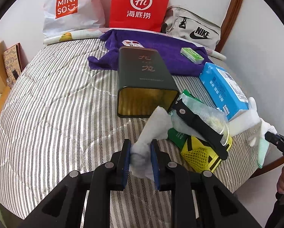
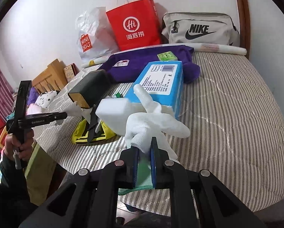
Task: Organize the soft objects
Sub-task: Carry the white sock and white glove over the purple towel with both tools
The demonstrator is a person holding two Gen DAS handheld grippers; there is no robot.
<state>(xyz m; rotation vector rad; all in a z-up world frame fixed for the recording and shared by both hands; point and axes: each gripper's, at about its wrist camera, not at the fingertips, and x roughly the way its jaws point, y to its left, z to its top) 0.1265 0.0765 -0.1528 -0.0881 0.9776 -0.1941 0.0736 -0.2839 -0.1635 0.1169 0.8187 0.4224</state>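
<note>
Left gripper [image 1: 141, 152] at the bottom centre of its view, fingers clamped narrow on a crumpled white tissue [image 1: 153, 127], which rises toward the open mouth of a dark green tin [image 1: 142, 76] lying on its side mid-frame on the striped bed [image 1: 56, 104]. Just right of the tin, a black clip [image 1: 200, 125] lies across a heap of bubble wrap, green packaging and a yellow net bag [image 1: 197, 157]. A blue tissue pack [image 1: 223, 89] lies at the right, touching that heap.

Over to the right wrist view: the right gripper [image 2: 144, 152] sits at bottom centre, fingers pinched on a white glove [image 2: 153, 121], glove fingers splaying up and to the right, with a green cloth [image 2: 142, 172] between the pads too. A white foam block [image 2: 113, 112] lies just behind the glove, against the blue pack.

Upper part of the frame: a purple towel [image 2: 142, 66] is spread on the bed, a small green packet [image 2: 167, 56] on it. Behind, a Miniso bag [image 2: 88, 36], a red paper bag [image 2: 136, 26] and a grey Nike bag [image 2: 200, 28] line the wall.
</note>
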